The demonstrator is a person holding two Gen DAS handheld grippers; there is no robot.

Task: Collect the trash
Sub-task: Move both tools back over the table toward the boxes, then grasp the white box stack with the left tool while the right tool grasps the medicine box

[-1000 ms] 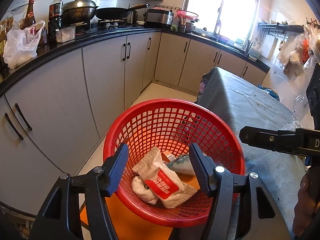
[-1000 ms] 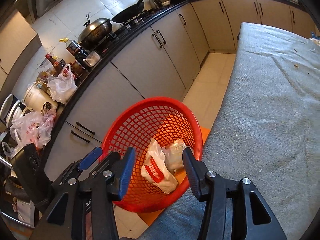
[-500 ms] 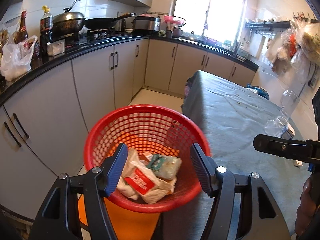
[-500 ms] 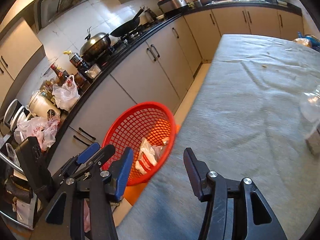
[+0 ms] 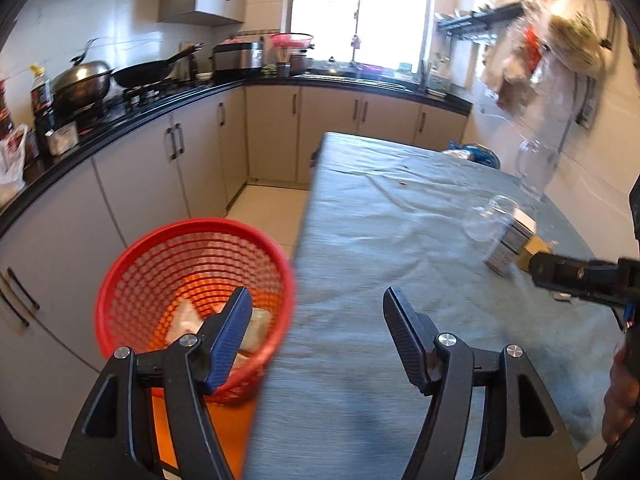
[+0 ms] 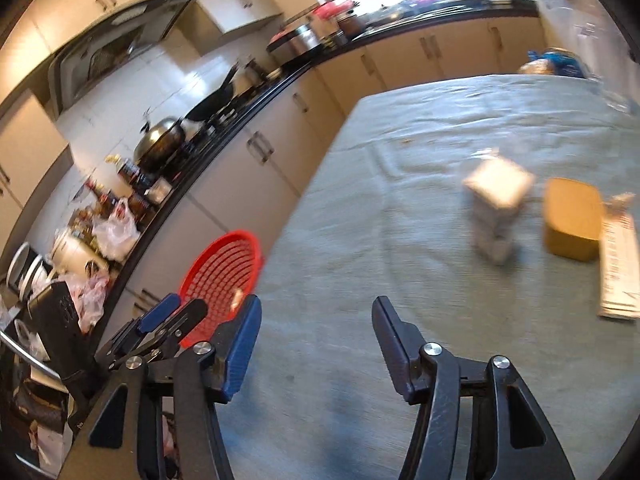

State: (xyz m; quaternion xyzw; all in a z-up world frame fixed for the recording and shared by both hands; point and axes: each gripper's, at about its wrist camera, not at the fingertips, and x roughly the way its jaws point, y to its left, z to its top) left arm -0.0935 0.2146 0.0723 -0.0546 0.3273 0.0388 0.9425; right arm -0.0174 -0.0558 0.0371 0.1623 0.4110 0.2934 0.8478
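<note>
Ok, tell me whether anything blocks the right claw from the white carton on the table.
Nothing visible does. The right claw is open and empty, and only bare grey cloth lies between it and the white carton. The yellow box sits beside the carton, off the path.

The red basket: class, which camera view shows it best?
The left wrist view: the red basket shows its whole rim, with wrappers inside, partly behind a finger of the left claw. The right wrist view shows only part of its rim.

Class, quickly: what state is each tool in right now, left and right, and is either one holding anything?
Left tool: open, holding nothing; jaws have just been opening.
Right tool: open, holding nothing; jaws have just been opening.
</note>
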